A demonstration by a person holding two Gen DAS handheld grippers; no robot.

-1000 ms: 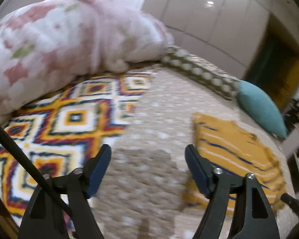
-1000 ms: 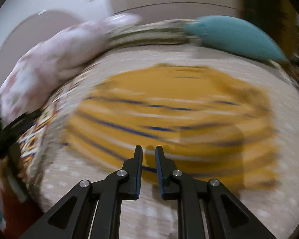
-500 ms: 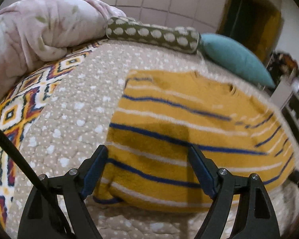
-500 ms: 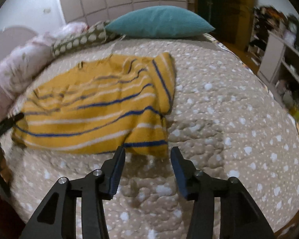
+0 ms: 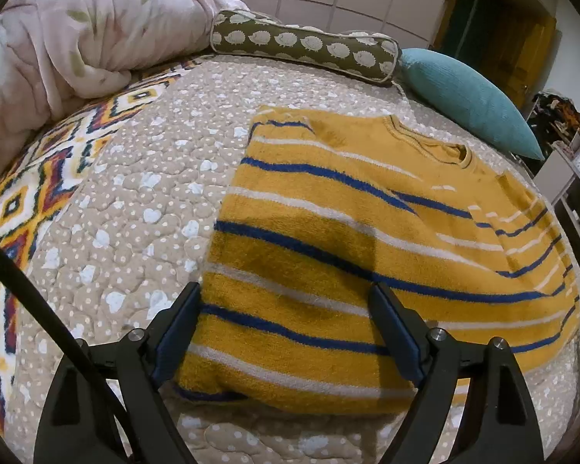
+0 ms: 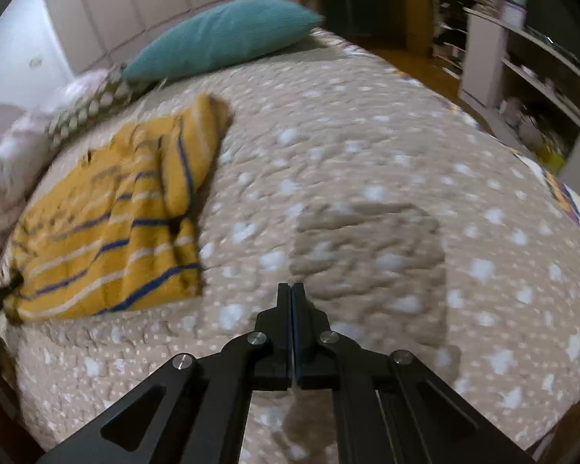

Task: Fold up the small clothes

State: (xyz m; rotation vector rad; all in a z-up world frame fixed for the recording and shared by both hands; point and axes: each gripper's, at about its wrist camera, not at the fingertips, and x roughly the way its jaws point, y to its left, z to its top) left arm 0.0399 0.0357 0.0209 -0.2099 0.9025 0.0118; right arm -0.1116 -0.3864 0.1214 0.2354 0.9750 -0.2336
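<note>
A mustard-yellow sweater with blue and white stripes lies on the beige dotted quilt, its sleeves folded in over the body. My left gripper is open and empty, its two jaws set wide just above the sweater's near hem. In the right wrist view the sweater lies at the left. My right gripper is shut and empty above bare quilt, to the right of the sweater.
A pink floral duvet is bundled at the far left beside a patterned blanket. A sheep-print bolster and a teal pillow lie along the far edge. White shelves stand to the right of the bed.
My left gripper swung right from the patterned blanket to over the sweater's hem, staying open. My right gripper opened, moved right off the sweater, then shut over bare quilt.
</note>
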